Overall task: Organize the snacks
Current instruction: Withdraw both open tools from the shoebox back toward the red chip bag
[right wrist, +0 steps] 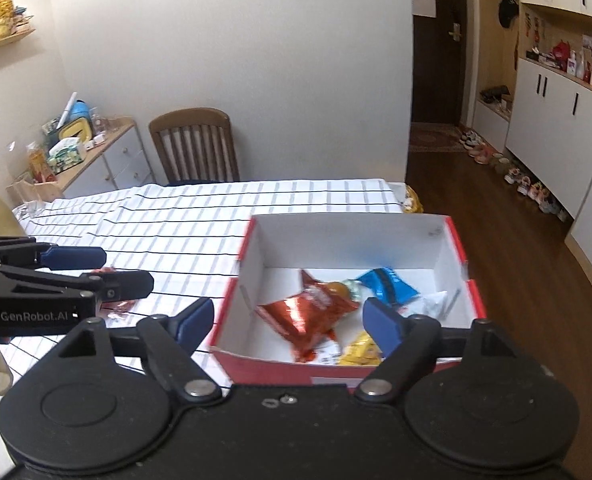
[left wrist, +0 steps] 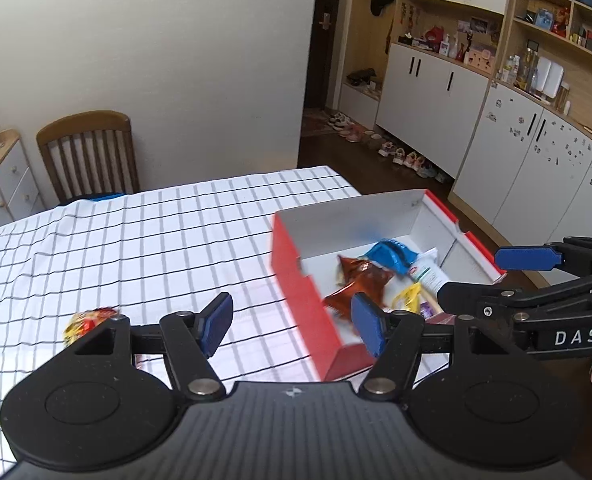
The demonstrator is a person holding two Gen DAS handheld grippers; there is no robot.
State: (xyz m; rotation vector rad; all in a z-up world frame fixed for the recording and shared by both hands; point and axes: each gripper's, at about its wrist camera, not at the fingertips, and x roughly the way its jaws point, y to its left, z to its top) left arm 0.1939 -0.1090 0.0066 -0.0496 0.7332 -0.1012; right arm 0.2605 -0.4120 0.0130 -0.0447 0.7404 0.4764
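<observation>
Right wrist view: both the right claw and left claw hang spread and empty over the snack-filled red box.

Both wrist views look steeply down, close over the table, sharing the red box.

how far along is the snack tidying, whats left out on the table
Done: the red box already holds an orange-red bag, a blue packet and a yellow one. In hand: nothing; left gripper and right gripper are both open. Left: one red-and-yellow snack on the tablecloth.
</observation>
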